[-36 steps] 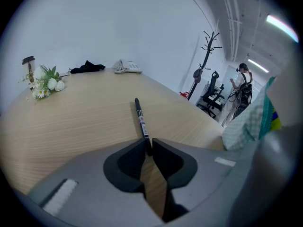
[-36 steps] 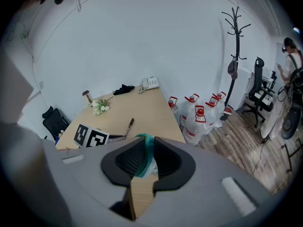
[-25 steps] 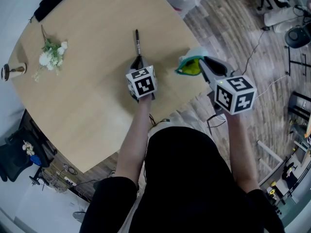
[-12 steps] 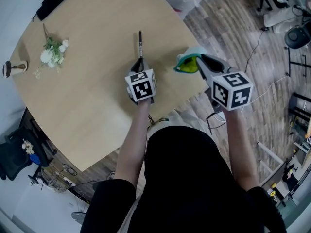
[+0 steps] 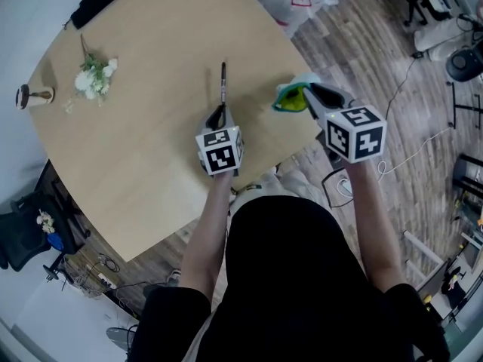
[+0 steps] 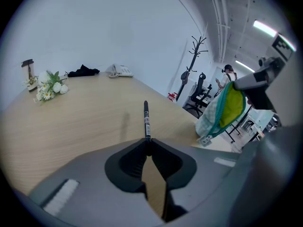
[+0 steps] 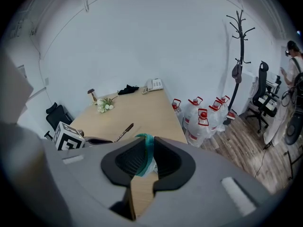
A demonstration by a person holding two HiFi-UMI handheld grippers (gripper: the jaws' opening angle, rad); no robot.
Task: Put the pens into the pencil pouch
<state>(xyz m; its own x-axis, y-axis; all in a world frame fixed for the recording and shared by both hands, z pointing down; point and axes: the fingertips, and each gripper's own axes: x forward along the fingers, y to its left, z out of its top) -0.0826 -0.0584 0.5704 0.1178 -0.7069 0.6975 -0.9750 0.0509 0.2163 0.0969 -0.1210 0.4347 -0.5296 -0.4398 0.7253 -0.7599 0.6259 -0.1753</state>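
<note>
Left gripper (image 5: pixel 220 111) — jaws pinched together on the near end of a pen (image 6: pixel 147 117), which sticks straight out ahead; pointed forward and down, marker cube (image 5: pixel 220 150) facing up. Left forearm (image 5: pixel 210 225) bare, stretched forward from a black sleeve. Right gripper (image 5: pixel 311 95) — jaws closed on the edge of a pencil pouch (image 7: pixel 145 156), pointed forward and down, beside the left gripper but apart from it. Right forearm (image 5: pixel 375 221) bare, stretched forward.

A pale wooden table (image 5: pixel 151 134) stood on plank flooring (image 5: pixel 370 51) before a white wall (image 7: pixel 142 41), with a black coat stand (image 7: pixel 239 46), water bottles (image 7: pixel 203 122) and an office chair (image 7: pixel 262 96) nearby.
</note>
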